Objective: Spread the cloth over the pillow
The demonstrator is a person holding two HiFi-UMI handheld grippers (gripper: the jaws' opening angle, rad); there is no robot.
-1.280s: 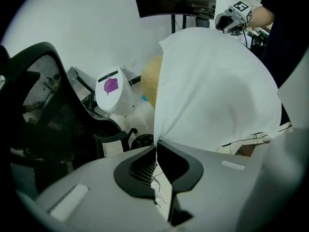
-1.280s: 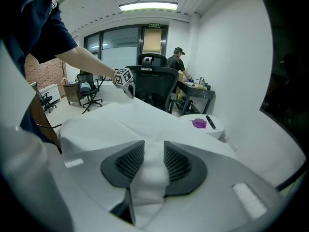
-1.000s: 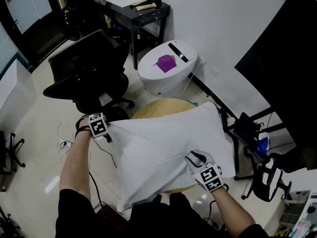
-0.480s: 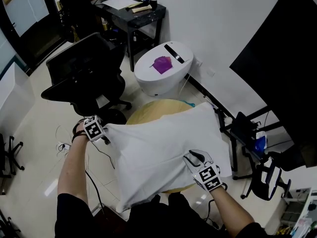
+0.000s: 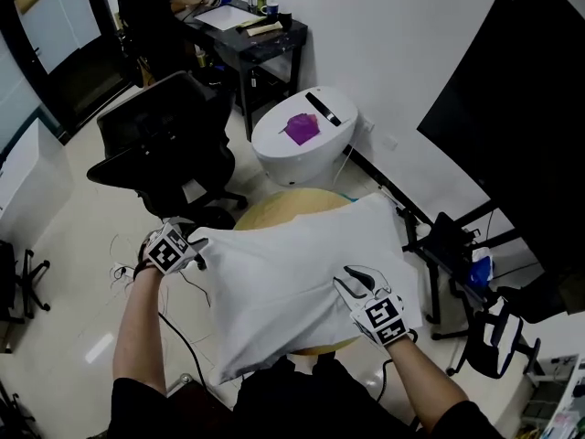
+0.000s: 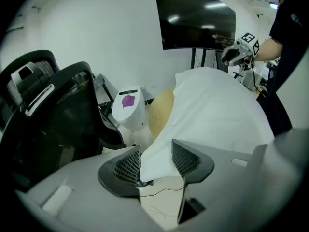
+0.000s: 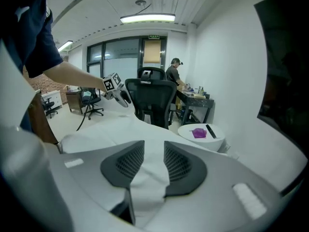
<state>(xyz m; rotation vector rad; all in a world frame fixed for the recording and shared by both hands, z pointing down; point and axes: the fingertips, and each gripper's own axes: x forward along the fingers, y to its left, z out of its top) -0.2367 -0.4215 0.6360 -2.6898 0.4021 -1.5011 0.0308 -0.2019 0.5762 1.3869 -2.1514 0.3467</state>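
White cloth [image 5: 302, 277] is the biggest item: it's draped as a puffed sheet over the middle of the scene and sags off the near-left edge. The bulk under it reads as the pillow, but it's fully hidden, so that's inference. A tan round top [image 5: 292, 204] peeks out past the far edge; it looks like the support, can't confirm. Office chair [image 5: 164, 144] and white pod [image 5: 302, 140] sit beyond, well apart, not involved. Right gripper [image 7: 154, 153] is at the near edge, jaws closed down on a fold of cloth, probably anchoring that side so the sheet doesn't slide. Left gripper [image 6: 156, 153] is at the left corner; its jaws have just been opening and stand wide, with the corner lying loose between them, not pinched. Judgement: the left corner is being let go in place and coverage is nearly done. The near-left overhang may need evening out.
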